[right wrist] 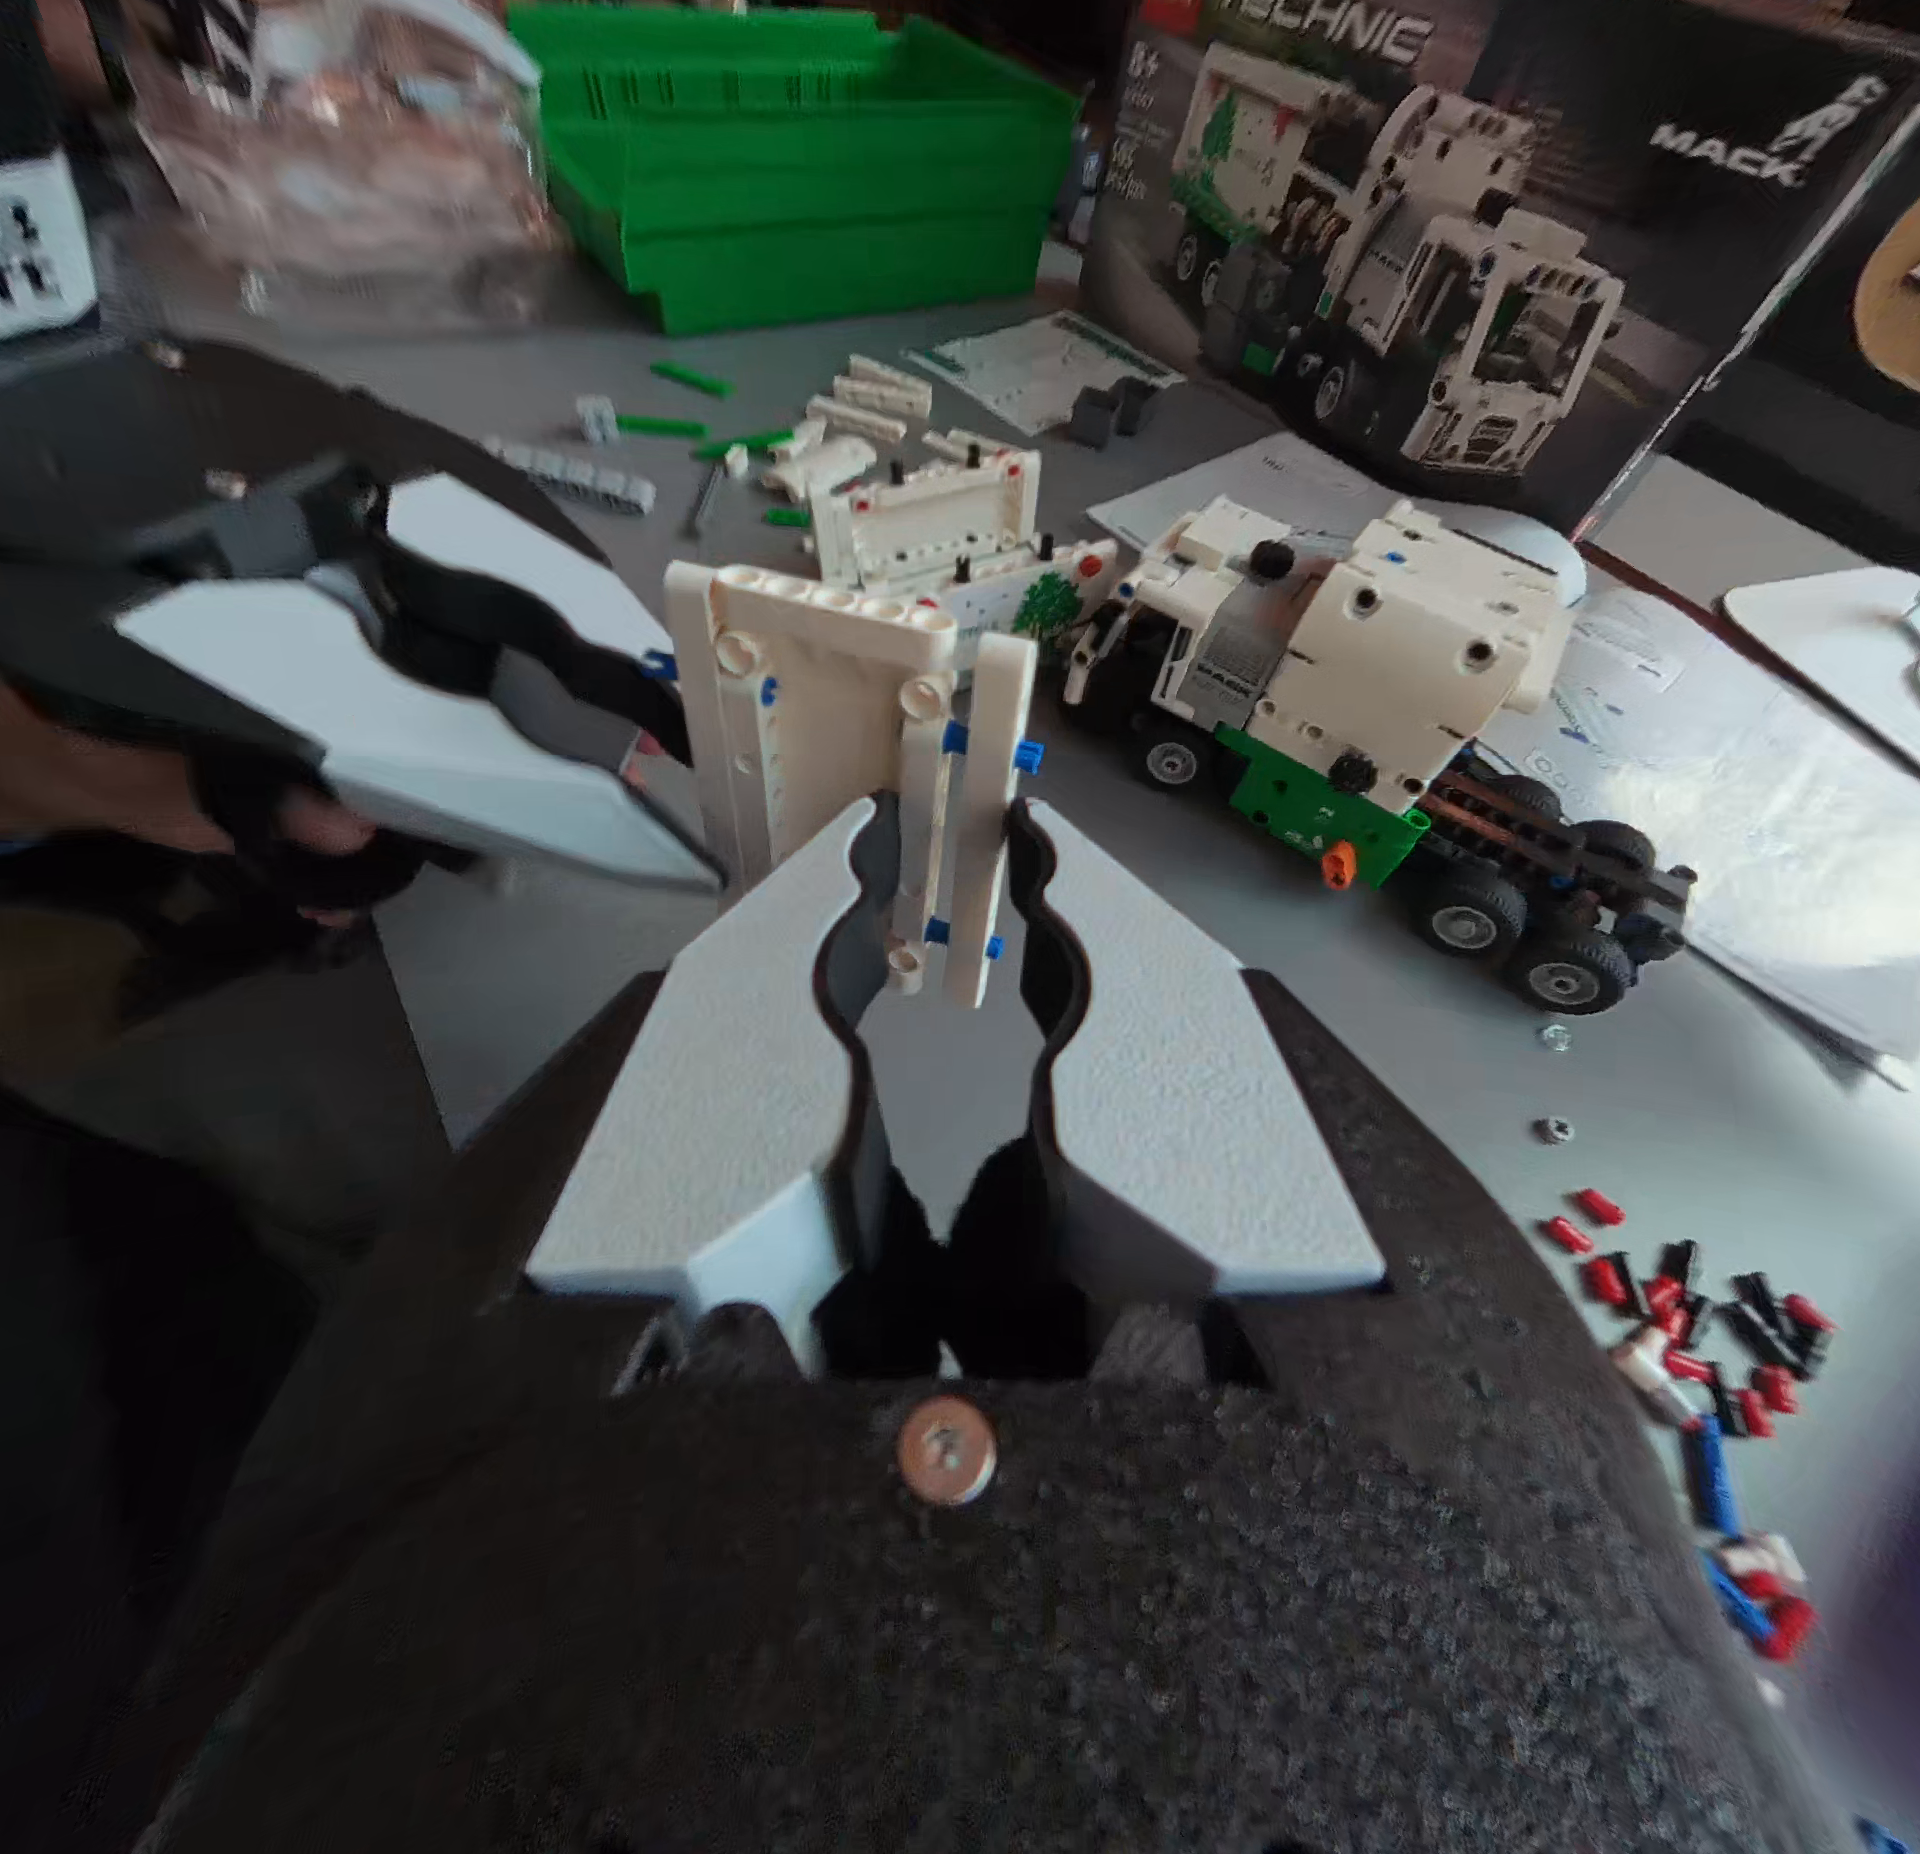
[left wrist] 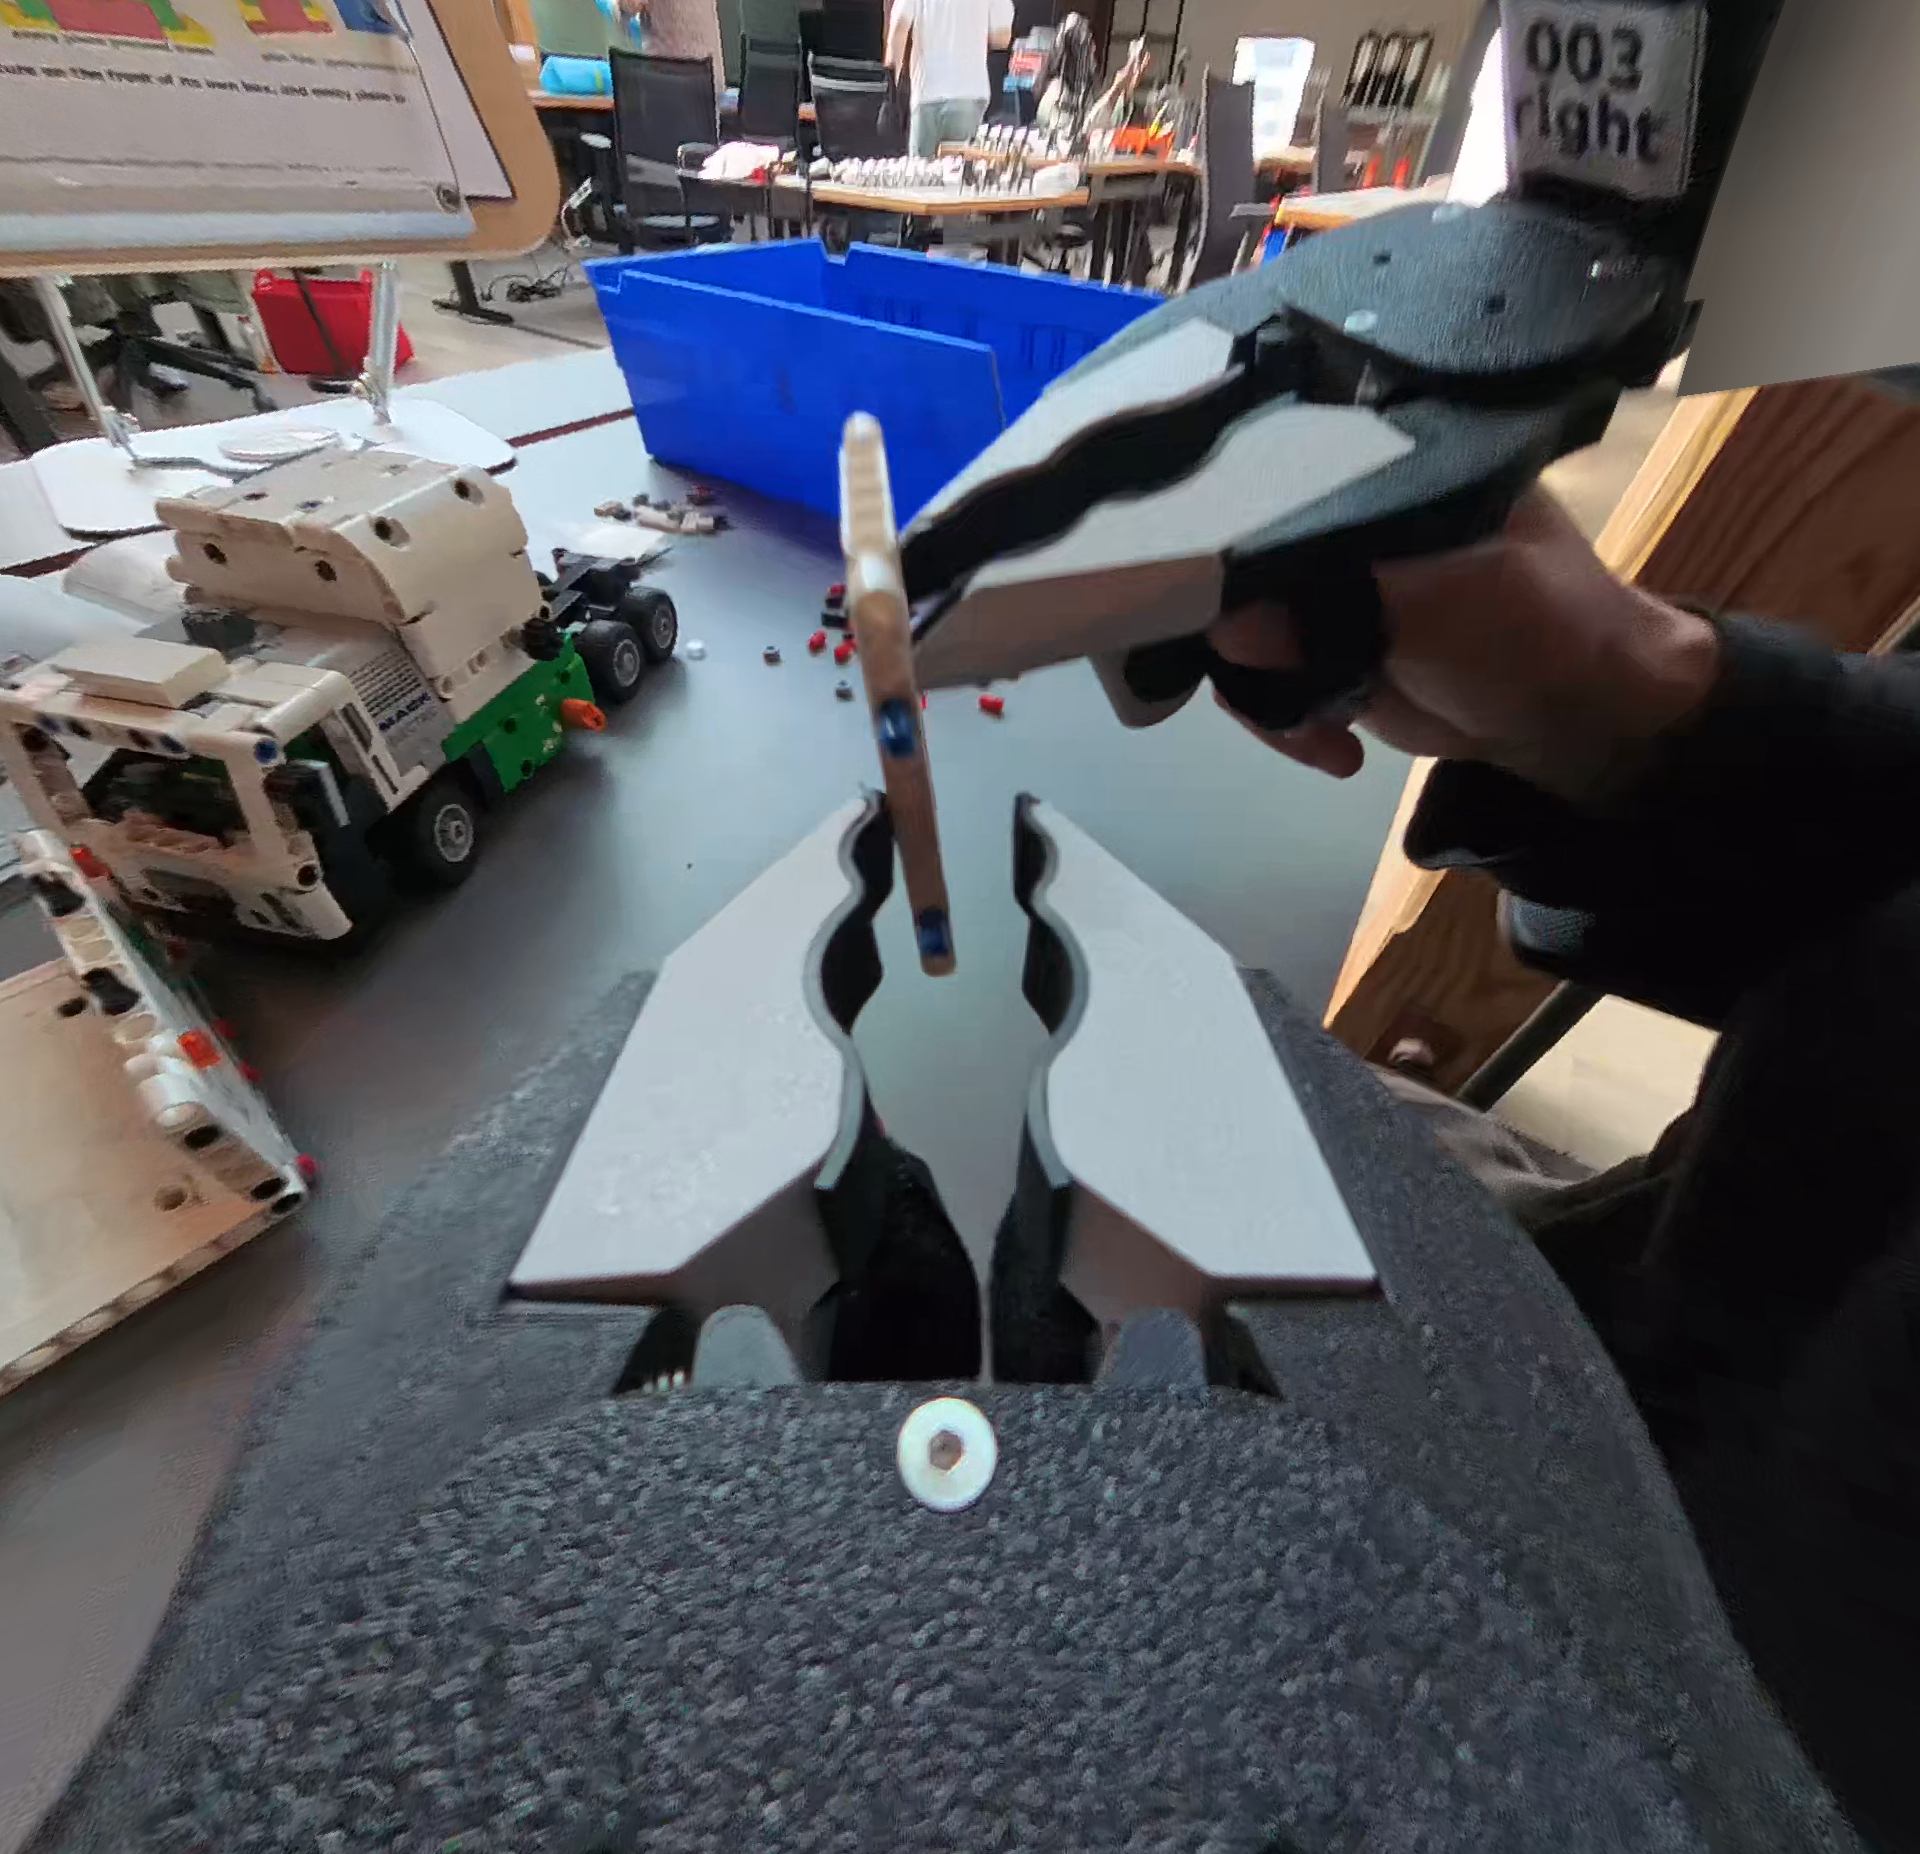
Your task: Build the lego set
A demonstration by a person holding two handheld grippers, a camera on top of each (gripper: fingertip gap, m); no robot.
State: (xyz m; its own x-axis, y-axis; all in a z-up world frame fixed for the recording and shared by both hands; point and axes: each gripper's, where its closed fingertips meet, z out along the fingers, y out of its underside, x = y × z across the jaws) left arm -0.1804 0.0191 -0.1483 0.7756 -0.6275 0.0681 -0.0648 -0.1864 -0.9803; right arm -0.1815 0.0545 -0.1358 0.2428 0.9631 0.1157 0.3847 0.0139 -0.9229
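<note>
Right gripper (right wrist: 943, 817) clamps white panel assembly (right wrist: 862, 724); left gripper (left wrist: 945, 817) gapes around its lower end. Align blue pins (right wrist: 951, 734) squarely before squeezing.

Our right gripper (right wrist: 943, 817): jaws clamped, held aloft. Our left gripper (left wrist: 945, 817): jaws parted, nothing gripped, pointing at it.

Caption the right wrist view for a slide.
Right gripper pinches a white panel assembly as the left gripper closes in beside the half-built truck.
</note>
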